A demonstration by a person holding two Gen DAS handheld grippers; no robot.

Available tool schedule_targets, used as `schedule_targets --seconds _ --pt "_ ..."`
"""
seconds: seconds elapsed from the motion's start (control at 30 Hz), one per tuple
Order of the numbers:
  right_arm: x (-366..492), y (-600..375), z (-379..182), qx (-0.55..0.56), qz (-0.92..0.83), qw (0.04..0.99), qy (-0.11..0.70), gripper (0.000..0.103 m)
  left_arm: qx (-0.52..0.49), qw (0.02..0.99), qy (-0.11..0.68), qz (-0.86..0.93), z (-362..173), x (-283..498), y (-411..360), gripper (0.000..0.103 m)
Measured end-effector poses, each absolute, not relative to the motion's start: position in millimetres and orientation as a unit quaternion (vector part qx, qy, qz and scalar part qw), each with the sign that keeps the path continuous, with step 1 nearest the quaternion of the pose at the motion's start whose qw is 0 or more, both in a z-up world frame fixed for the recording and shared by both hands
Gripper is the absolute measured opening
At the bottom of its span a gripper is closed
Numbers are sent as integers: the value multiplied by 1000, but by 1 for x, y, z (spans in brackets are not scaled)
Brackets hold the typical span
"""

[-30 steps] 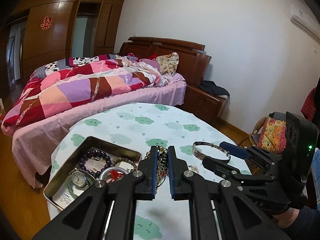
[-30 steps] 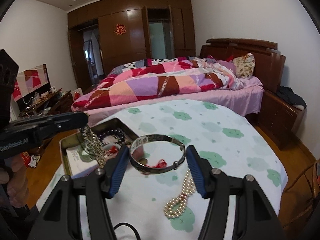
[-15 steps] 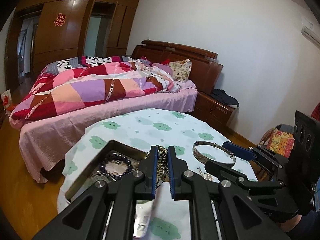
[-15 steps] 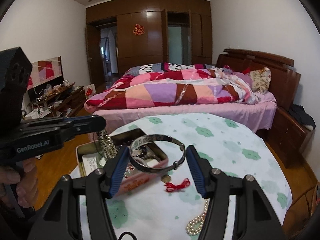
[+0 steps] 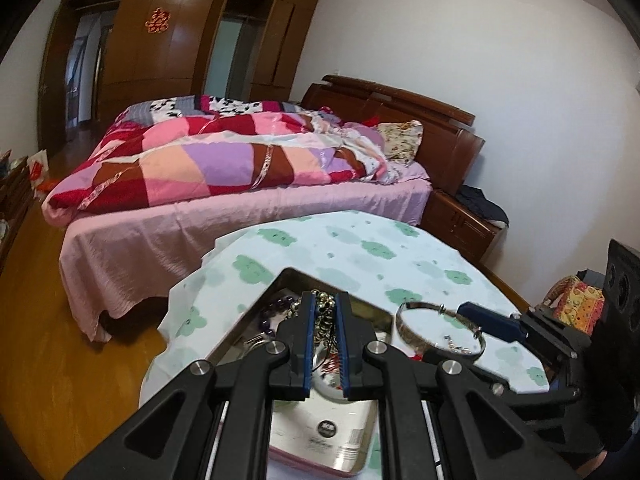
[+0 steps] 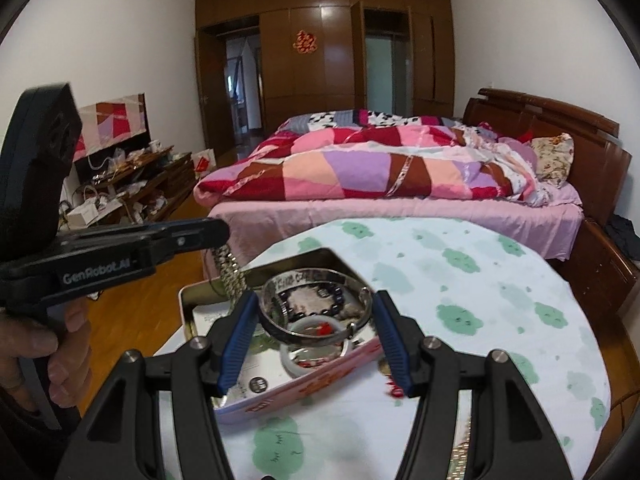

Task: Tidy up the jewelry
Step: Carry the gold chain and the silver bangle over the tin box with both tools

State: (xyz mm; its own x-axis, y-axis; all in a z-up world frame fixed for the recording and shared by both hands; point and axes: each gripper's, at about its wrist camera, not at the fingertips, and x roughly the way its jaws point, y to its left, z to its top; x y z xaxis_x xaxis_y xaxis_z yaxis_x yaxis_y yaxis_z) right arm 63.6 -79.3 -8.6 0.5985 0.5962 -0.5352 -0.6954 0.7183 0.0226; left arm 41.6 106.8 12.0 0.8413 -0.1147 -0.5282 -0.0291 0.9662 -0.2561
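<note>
Both hand-held grippers moved over tin [image 6: 280,394] | bangle [image 6: 316,312], necklace [image 5: 324,320] still clamped

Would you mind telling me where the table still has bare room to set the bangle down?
The cloud-print tablecloth is bare right of the tin, toward the bed. The tin itself is crowded, and a red charm and pearls lie at the near right.
</note>
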Motion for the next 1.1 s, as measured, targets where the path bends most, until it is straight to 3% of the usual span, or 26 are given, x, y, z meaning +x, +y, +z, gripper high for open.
schedule_targets --seconds 1.1 --pt "60 -42 -61 -136 370 855 338 62 -117 923 366 8 -58 65 110 9"
